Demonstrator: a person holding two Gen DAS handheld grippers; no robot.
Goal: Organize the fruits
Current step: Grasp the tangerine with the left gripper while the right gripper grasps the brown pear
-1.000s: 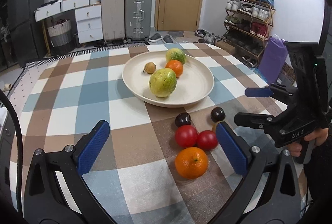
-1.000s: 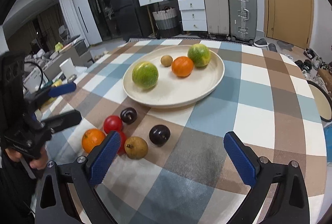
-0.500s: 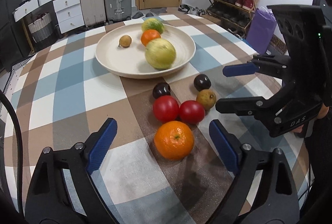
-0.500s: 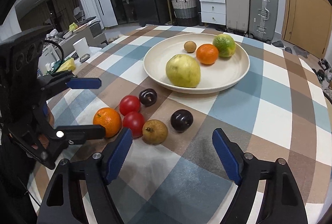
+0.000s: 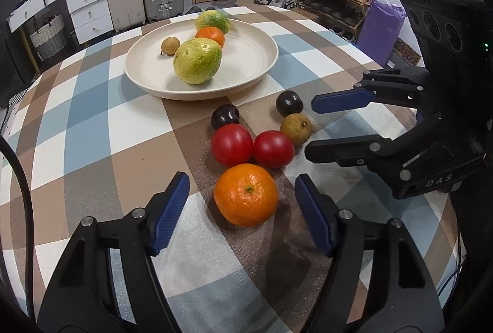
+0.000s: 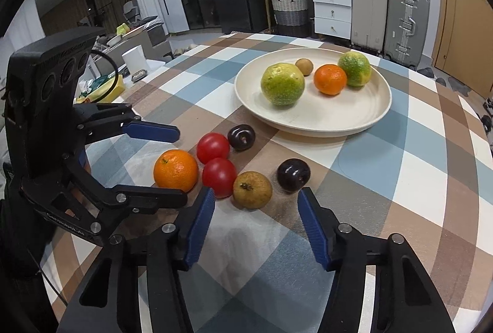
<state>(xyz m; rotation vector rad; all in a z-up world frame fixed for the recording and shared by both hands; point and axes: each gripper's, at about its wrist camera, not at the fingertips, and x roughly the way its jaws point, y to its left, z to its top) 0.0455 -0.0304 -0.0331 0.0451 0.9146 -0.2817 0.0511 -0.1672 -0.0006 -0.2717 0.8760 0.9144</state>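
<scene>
My two grippers are the same build. The left gripper (image 5: 243,209) has a matte black plastic frame, with two long angular arms which have cut-out windows. Each finger carries a blue ribbed pad (image 5: 171,211) on the inner side, and round silver screws sit at the joints. A thin black cable goes along its left edge. The right gripper (image 6: 255,225) has the same blue pads and silver screws. From the side, its body is a black box with three round holes, and white letters "DAS" are printed on the lower arm
</scene>
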